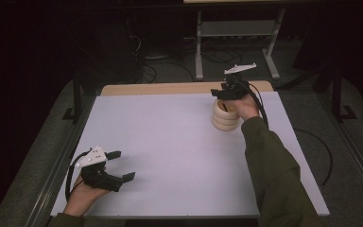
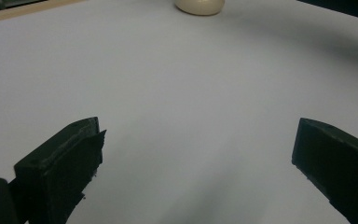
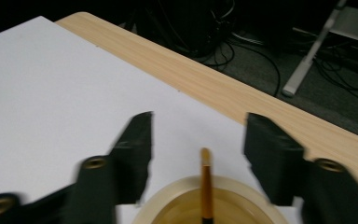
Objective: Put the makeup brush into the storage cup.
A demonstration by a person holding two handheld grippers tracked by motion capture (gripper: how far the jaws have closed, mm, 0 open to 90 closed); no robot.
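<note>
A: Where are the rings?

B: A stack of 3 pale rings (image 1: 226,115) sits far right on the desk (image 1: 170,142), on its white sheet, close to the bare wooden strip along the far edge. A thin wooden peg (image 3: 206,186) stands up through the top ring's hole.

A: And the right hand-held gripper (image 1: 222,93)?

B: It hangs just above the stack. In the right gripper view its jaws stand spread, one on each side of the peg, above the top ring's rim, gripping nothing. Whether they touch the ring I cannot tell; the view is blurred.

A: The left one?

B: The left hand-held gripper (image 1: 121,165) is near left, low over the sheet, well apart from the stack. Its jaws are spread wide with only white sheet between them. In the left gripper view the stack's base shows at the far edge.

A: Anything else?

B: Cables and a grey metal frame (image 1: 236,38) on the floor beyond the desk.
</note>
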